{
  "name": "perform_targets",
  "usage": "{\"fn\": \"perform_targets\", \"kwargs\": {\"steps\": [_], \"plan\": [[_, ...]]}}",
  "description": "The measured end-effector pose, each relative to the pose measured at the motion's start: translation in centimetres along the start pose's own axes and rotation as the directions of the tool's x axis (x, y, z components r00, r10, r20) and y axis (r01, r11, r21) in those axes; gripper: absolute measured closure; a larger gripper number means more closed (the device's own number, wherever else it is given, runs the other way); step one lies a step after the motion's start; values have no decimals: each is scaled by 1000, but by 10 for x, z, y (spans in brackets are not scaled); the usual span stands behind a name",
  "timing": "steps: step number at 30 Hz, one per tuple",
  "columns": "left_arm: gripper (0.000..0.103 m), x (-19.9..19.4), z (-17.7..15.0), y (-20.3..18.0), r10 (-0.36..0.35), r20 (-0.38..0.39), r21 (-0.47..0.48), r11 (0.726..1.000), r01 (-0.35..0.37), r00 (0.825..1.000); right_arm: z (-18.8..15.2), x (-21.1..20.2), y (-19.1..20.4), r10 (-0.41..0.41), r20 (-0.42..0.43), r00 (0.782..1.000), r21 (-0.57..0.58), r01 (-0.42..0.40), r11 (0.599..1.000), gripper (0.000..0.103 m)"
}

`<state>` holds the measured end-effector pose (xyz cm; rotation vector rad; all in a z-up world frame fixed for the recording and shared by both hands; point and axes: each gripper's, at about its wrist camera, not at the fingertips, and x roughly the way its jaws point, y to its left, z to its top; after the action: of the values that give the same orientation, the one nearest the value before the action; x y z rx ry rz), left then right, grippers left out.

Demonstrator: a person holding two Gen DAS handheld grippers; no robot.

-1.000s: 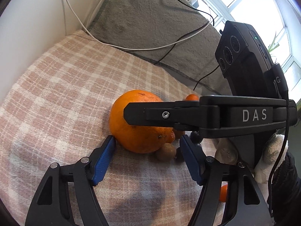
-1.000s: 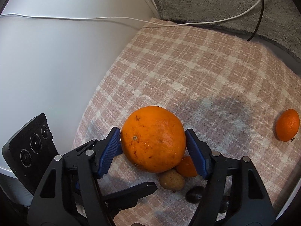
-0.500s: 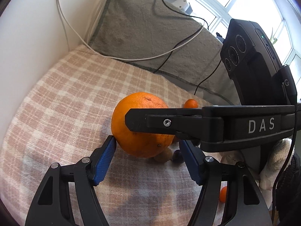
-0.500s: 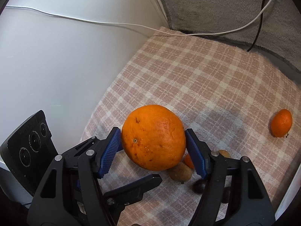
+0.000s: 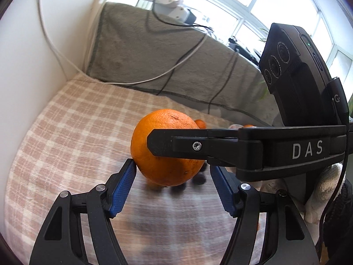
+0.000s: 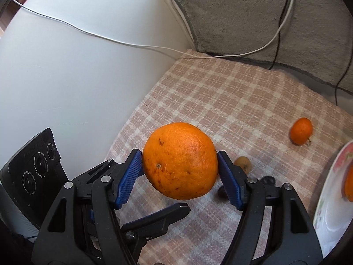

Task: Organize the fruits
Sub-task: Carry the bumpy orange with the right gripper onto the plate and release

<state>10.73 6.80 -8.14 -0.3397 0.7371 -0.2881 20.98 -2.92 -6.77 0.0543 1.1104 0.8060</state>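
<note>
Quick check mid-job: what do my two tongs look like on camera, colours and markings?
Both tongs are black plastic frames with silver screws and blue ribbed pads. The right tongs carry white "DAS" lettering on the arm, plus a black three-lens camera module with a black cable. The left tongs look identical.

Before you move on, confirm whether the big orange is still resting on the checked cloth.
No: in the right wrist view the big orange sits clamped in the right gripper, lifted clear of the checked cloth.
</note>
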Motion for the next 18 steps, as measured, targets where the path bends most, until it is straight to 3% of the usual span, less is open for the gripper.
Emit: {"fn": "perform_targets", "kwargs": {"steps": [18], "plan": [[35, 20, -14, -106, -94, -52, 146, 984, 100, 994, -65, -98, -58, -65, 122, 990, 119, 51, 992, 30]]}}
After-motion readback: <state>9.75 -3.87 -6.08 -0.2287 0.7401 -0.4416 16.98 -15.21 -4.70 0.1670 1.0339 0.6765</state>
